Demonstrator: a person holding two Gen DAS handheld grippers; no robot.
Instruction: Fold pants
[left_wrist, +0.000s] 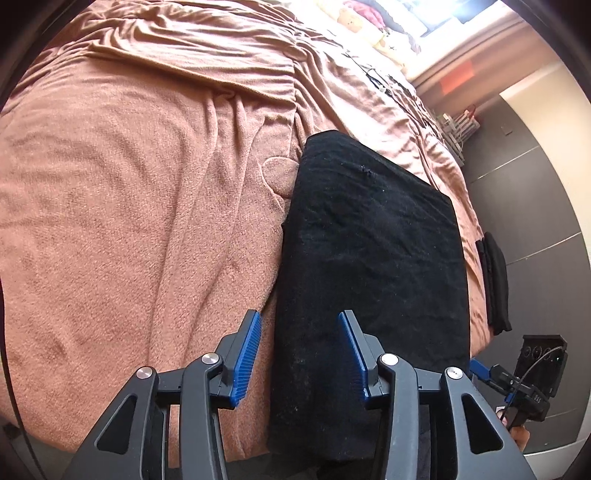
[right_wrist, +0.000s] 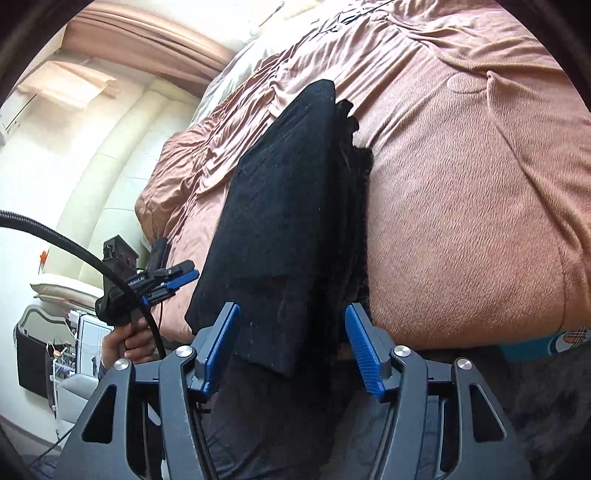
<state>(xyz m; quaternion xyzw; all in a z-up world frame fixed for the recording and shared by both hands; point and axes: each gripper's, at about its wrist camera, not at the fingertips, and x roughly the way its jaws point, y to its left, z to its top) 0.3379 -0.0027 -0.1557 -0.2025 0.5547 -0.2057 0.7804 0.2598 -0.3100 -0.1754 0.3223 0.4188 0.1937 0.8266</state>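
In the left wrist view, nearest to us is our left gripper (left_wrist: 300, 354), its blue-padded fingers (left_wrist: 246, 356) standing apart with nothing pinched between them. The gap frames the near left edge of the black pants (left_wrist: 373, 251), which lie folded into a thick rectangle on the right part of the bed. The pads do not touch the cloth. A pinkish-brown blanket (left_wrist: 140, 206) covers the bed, wrinkled toward the far side. A second small dark folded item (left_wrist: 495, 280) lies just right of the pants at the bed's right edge. At the lower right we see the right gripper (left_wrist: 480, 369) from the side, beside the near right corner of the pants.

In the right wrist view, nearest to us is our right gripper (right_wrist: 291, 350), its fingers (right_wrist: 364, 354) spread and gripping nothing. The near end of the folded pants (right_wrist: 288, 206) lies between them, hanging a little over the bed's near edge, with its stacked layers showing along the right side. The blanket (right_wrist: 472, 221) fills the right. At left, a hand (right_wrist: 129, 341) holds the left gripper (right_wrist: 181, 278), with a black cable (right_wrist: 74, 245) arching past it.
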